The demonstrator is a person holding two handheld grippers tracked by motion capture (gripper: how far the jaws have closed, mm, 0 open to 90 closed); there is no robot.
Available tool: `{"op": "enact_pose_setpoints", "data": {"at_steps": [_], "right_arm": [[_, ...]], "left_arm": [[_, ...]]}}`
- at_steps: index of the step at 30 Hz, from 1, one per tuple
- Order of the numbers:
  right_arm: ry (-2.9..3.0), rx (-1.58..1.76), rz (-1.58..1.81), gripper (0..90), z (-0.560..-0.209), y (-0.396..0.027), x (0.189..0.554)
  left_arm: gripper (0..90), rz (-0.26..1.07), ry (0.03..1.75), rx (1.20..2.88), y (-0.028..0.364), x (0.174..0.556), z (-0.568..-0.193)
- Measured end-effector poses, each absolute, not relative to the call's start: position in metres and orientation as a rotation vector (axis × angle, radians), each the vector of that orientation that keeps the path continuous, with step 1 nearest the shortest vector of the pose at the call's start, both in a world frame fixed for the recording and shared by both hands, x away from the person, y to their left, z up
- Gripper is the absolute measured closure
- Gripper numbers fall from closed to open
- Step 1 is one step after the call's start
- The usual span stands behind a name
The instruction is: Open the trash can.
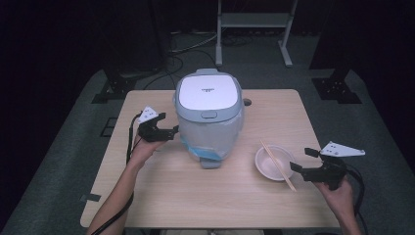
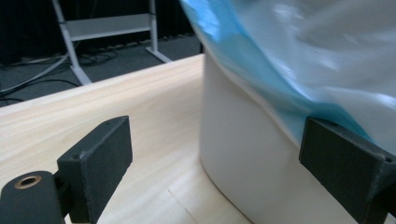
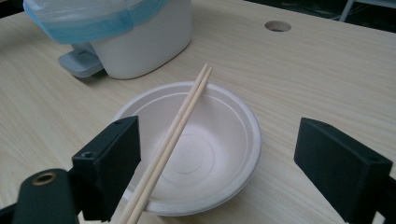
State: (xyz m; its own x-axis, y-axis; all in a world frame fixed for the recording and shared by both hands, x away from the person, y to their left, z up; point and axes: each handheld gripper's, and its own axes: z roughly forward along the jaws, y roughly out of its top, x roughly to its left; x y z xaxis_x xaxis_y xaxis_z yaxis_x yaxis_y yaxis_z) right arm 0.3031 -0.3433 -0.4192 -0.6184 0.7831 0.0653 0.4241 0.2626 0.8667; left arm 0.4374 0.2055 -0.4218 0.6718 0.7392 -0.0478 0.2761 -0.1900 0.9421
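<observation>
While spread apart: left gripper (image 1: 169, 131) beside bagged, pedal-type, perhaps a waste bin (image 1: 209, 115); right gripper (image 1: 303, 160) gaping near bowl (image 1: 274, 162), chopsticks (image 1: 277, 164) across.

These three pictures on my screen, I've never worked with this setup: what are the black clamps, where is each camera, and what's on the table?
No robot here: a person holds a two-jaw clamp tool in each hand. The high view looks down on the table from above; the left gripper is at its left, the right gripper at its right. The other two cameras ride on the grippers, looking along their black jaws. On the table stand a lidded white bin lined with a blue-edged plastic bag, and a white bowl with chopsticks lying across it. The left gripper is open beside the bin, the right open just short of the bowl. Nothing is held.
</observation>
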Motion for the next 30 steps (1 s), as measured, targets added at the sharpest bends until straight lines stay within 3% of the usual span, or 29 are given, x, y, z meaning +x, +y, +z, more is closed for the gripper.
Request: {"op": "enact_pose_setpoints", "data": {"at_steps": [30], "right_arm": [[2.174,1.091,1.295,13.3,-0.418,-0.337,0.303]], "left_arm": [[8.8,0.409,0.669,1.867,0.190,0.366,-0.435]]}}
